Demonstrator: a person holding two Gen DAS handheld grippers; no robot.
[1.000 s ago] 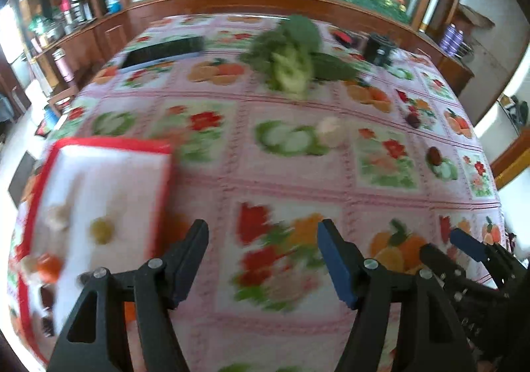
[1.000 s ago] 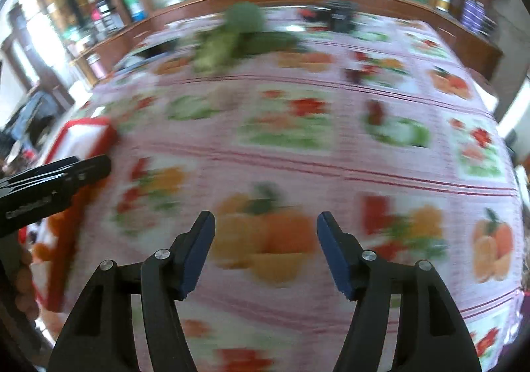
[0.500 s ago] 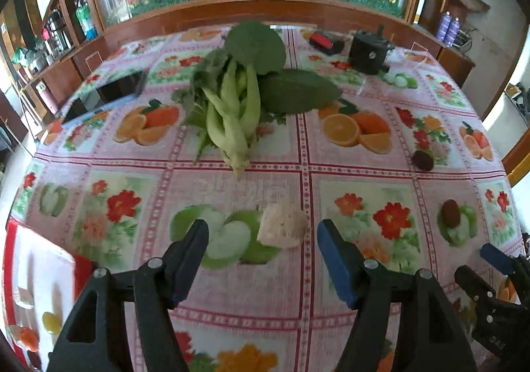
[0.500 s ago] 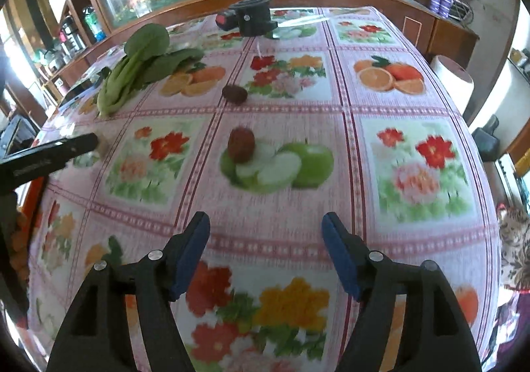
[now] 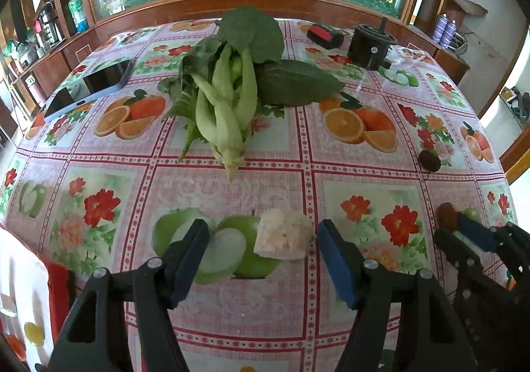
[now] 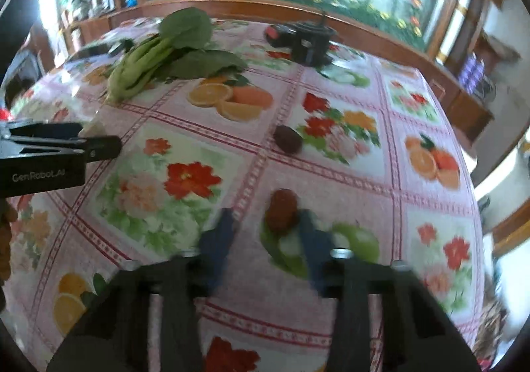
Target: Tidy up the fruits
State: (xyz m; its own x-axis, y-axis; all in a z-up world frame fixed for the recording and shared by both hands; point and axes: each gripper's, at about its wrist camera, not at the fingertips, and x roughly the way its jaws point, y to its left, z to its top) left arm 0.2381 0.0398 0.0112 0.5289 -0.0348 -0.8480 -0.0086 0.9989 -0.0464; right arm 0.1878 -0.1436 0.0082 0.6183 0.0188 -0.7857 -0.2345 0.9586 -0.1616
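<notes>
The step in hand is pickup: both claws are positioned at loose items on the surface (image 5: pixel 232 193), which is covered by a pink checked oilcloth printed with fruit and flowers.

Left claw (image 5: pixel 263 252): released, jaws standing wide. The pale, lumpy, off-white chunk (image 5: pixel 284 234) lies between the blue pads, nearer the right-hand pad, and touches neither.

Right claw (image 6: pixel 265 236): closing hard, blurred in its own view. The small reddish-brown oval fruit (image 6: pixel 281 211) sits at the tip of the right-hand pad, with a gap to the other pad. Whether the pads have actually caught it cannot be told. A darker, purple-brown round fruit (image 6: pixel 287 139) lies farther up the surface, well apart.

Other items: a bunch of green leafy vegetable with pale stalks (image 5: pixel 228 90), a dark tablet (image 5: pixel 87 87), and a black cylindrical gadget (image 5: pixel 371 47) occupy the far half. A red-edged white tray (image 5: pixel 56 282) shows at the left edge.

Next move, as judged: confirm the right claw's hold, close the left claw on the chunk, then carry each item to the tray.

Difference from a second ago: the left view then faced the tray; it now faces the chunk. The right claw then stood wide over bare oilcloth.
</notes>
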